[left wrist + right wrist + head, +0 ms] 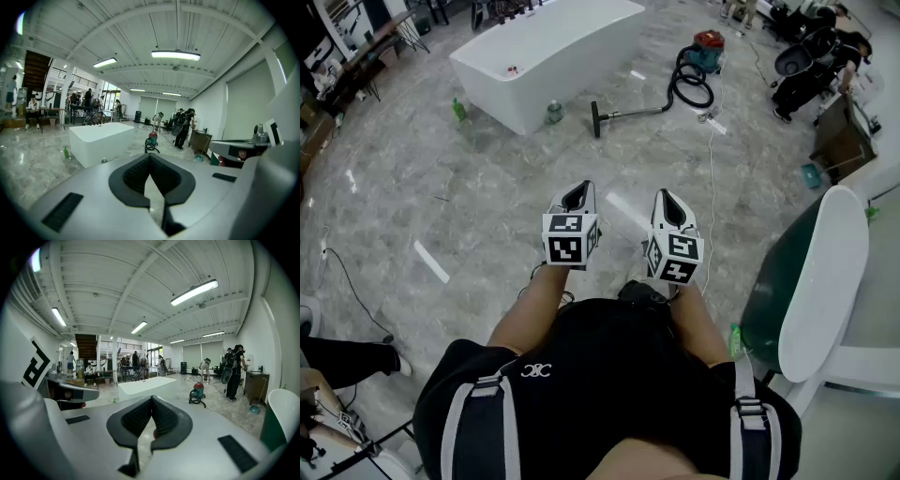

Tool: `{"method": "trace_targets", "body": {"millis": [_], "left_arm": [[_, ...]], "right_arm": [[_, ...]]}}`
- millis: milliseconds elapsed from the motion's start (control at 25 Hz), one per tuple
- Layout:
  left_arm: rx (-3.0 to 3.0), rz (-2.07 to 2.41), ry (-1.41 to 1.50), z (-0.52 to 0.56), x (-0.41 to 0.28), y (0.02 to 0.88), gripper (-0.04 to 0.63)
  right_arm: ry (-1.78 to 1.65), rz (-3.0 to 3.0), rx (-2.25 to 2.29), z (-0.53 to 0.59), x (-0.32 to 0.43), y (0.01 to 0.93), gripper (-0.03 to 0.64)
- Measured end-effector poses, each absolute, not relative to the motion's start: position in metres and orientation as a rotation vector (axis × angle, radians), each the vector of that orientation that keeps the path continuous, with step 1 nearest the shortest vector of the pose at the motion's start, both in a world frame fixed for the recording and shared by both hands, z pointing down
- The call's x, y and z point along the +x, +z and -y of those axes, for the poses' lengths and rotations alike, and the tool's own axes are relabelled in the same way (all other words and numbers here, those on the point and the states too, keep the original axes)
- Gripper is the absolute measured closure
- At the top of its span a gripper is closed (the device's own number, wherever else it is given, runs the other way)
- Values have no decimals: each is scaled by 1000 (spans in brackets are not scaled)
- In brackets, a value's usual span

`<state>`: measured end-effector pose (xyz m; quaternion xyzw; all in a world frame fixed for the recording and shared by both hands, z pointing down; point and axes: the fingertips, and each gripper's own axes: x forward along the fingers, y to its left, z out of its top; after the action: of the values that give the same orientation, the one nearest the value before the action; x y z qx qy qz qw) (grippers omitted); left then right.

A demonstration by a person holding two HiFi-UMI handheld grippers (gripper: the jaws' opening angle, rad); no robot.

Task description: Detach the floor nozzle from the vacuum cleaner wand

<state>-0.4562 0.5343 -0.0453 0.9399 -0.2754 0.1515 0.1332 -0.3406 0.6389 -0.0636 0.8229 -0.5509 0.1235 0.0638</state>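
Left gripper [577, 195] and right gripper [673, 204] both pressed together on nothing, side by side over bare floor [487, 197], well apart from the work. Farther out, near a corner of the white tub [548, 52]: floor nozzle [596, 119] on its wand [633, 112], hose [692, 86] looping back to the vacuum cleaner [707, 47]. Likely trouble: snagging the white cable [711, 169] on the walk over, or pulling one-sided so that wand and nozzle slide together instead of parting.

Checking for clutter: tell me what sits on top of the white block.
On the white block, near its left end, lies one small item, too small to identify. Nothing hides the rest, which looks bare.
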Motion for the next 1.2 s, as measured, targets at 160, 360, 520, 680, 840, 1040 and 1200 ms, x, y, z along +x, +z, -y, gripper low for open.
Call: {"method": "trace_targets", "body": {"millis": [160,360,520,680,840,1040,1200], "left_arm": [[2710,793,451,-521,-444,-41,597],[2716,794,468,-494,-415,-40,597],[2724,811,486,-465,-379,-43,597],[2709,849,504,-431,-344,-44,597],[2719,870,523,-405,-297,-51,597],[2732,885,544,-367,-234,-53,597],[2715,868,542,-338,-178,-53,597]], "right_arm": [[352,1672,2497,-621,-325,-67,612],[416,1740,2509,-586,-296,-60,612],[411,1782,2521,-550,-254,-63,612],[410,1819,2531,-514,-208,-68,612],[577,1928,2564,-487,-156,-68,612],[620,1953,2581,-452,-91,-69,612],[619,1945,2585,-423,-37,-71,612]]}}
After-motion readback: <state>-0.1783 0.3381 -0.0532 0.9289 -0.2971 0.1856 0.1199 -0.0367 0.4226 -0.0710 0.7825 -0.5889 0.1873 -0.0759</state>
